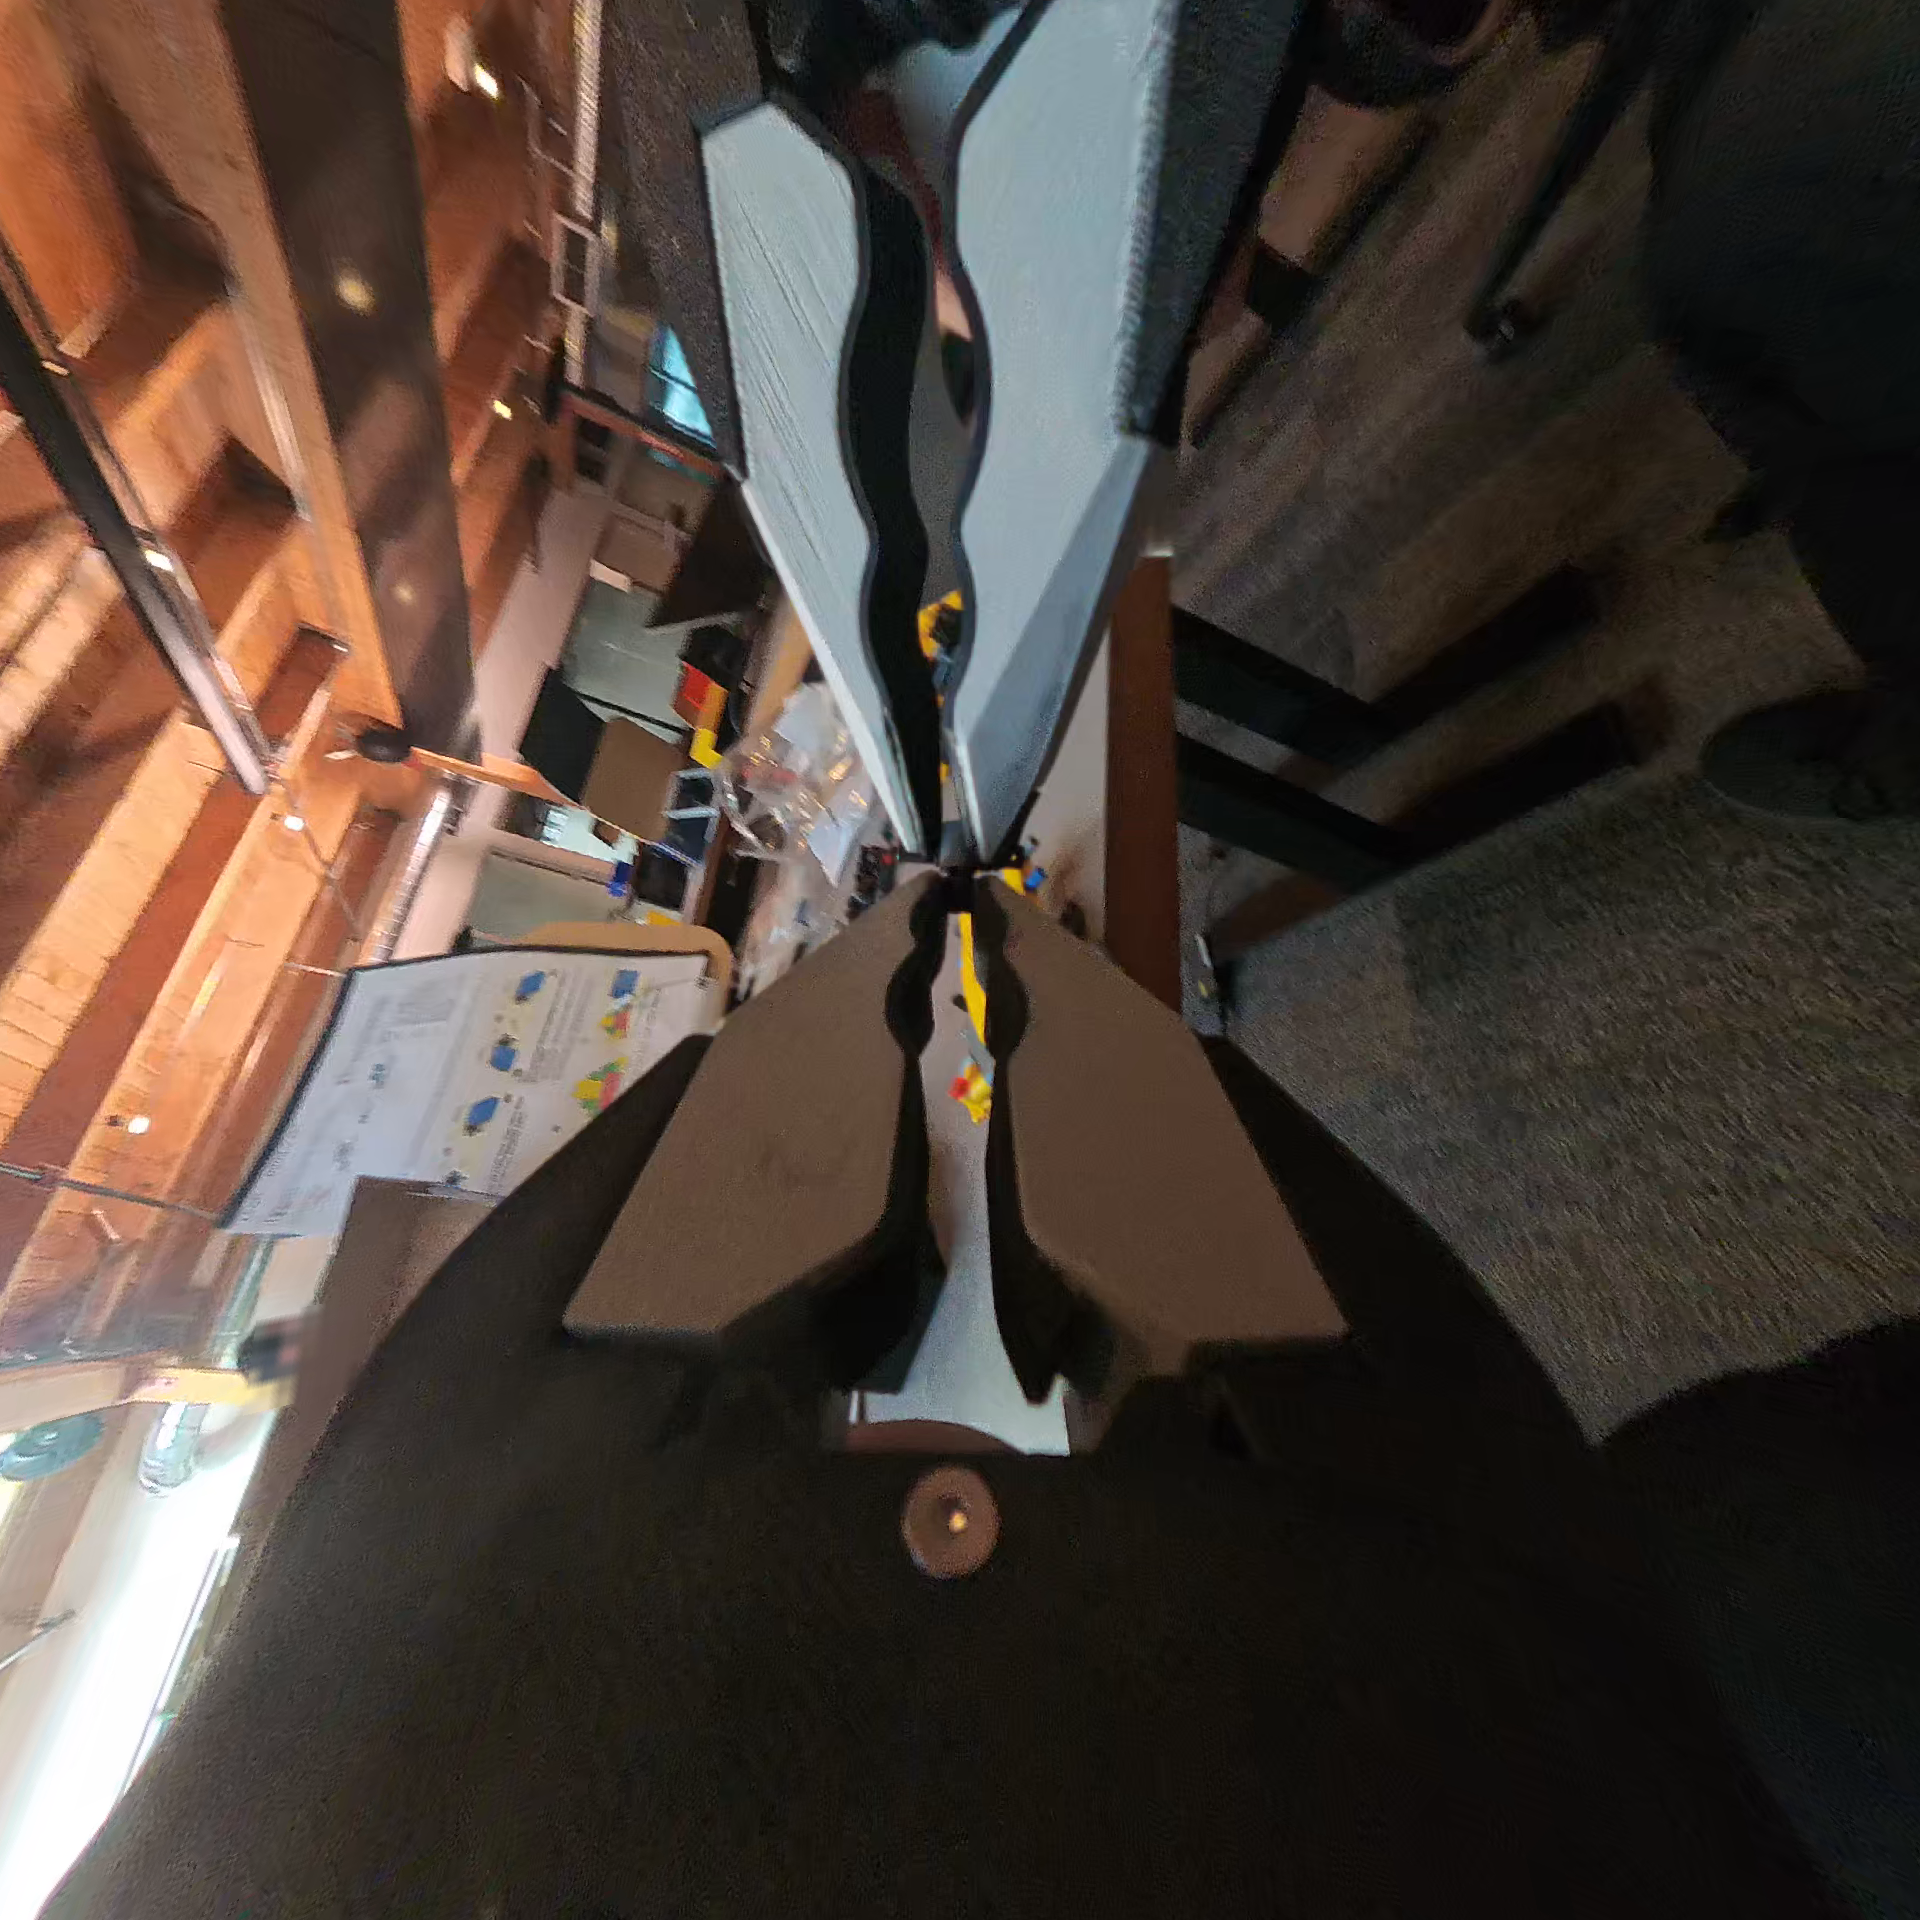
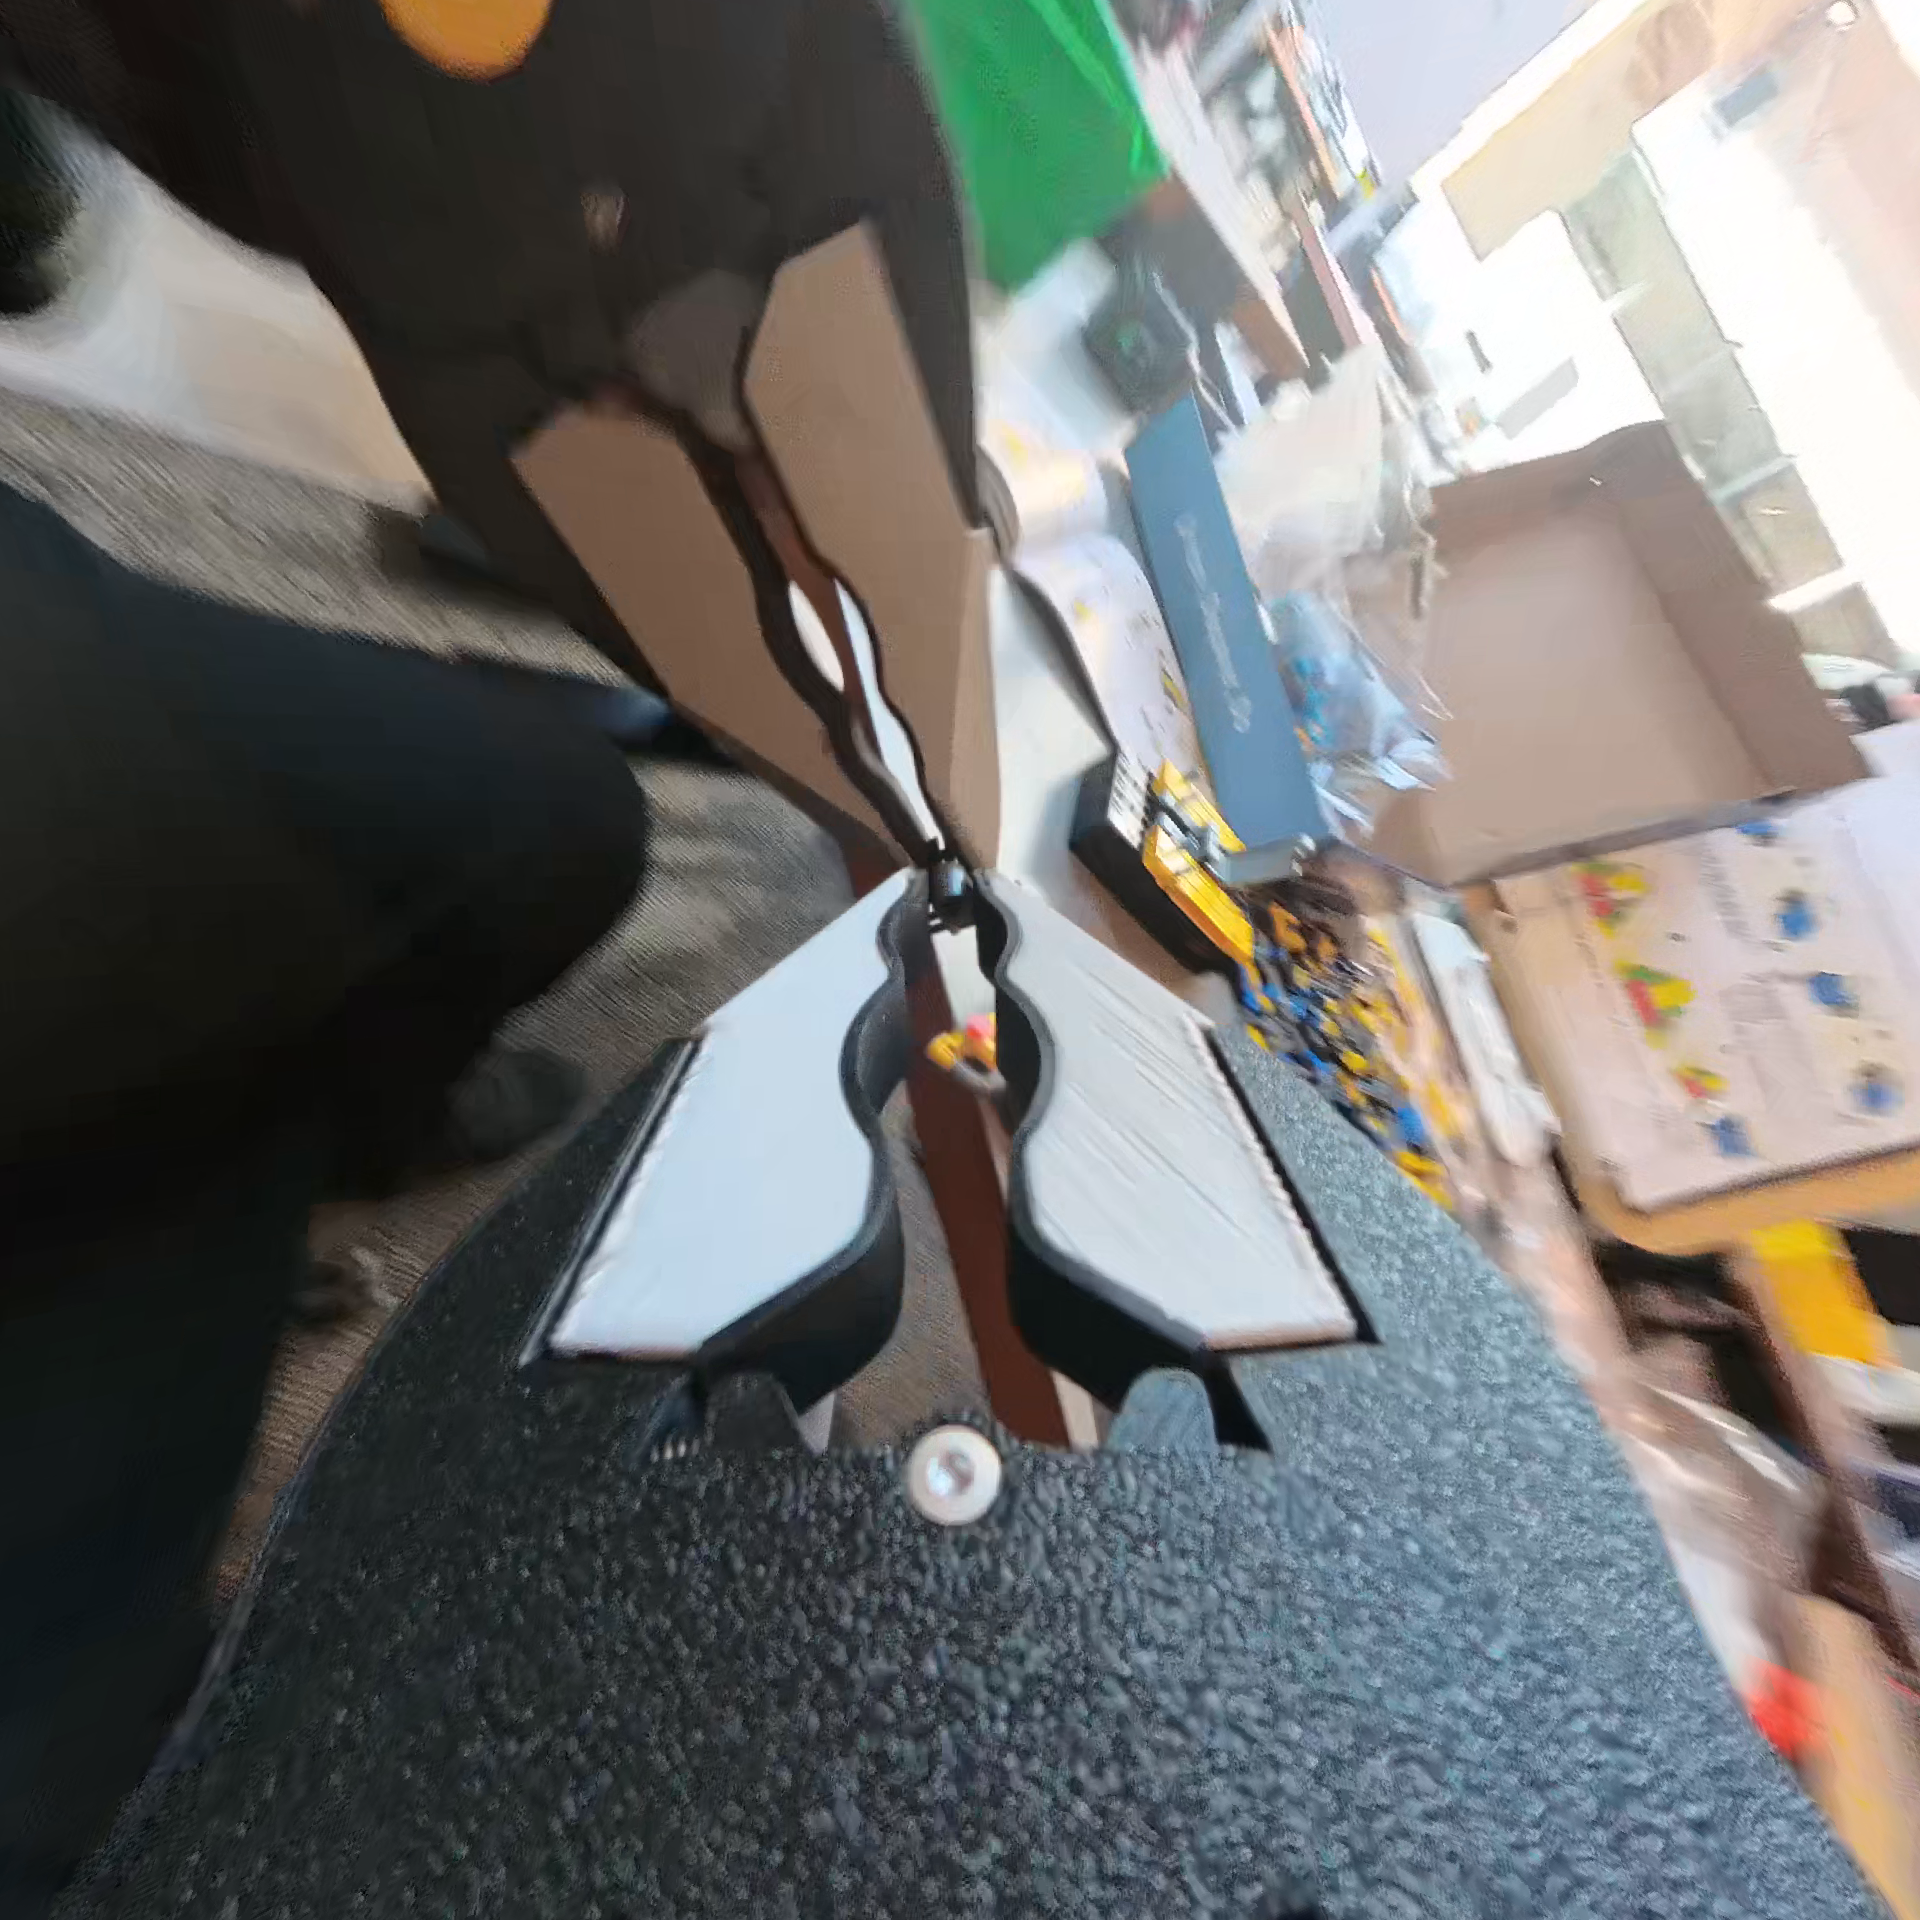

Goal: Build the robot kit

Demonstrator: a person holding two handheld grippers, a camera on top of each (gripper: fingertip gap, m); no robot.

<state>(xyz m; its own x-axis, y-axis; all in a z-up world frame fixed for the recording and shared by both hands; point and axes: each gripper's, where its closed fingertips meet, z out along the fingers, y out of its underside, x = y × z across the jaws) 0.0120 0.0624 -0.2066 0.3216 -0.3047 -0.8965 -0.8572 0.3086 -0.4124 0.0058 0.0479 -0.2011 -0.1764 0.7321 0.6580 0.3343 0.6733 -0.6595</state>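
Left wrist view: the left gripper (image 1: 956,883) and right gripper (image 1: 951,831) meet tip to tip, both pinching a small black piece (image 1: 954,871), mostly hidden. Right wrist view, blurred: the piece (image 2: 948,891) sits clamped above the table edge (image 2: 966,1143).

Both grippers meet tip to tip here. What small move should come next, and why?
Probably shift both together farther over the white tabletop. The brown-fingered left gripper and white-fingered right gripper both seem to pinch one small black piece near the table's brown edge, with grey carpet below.
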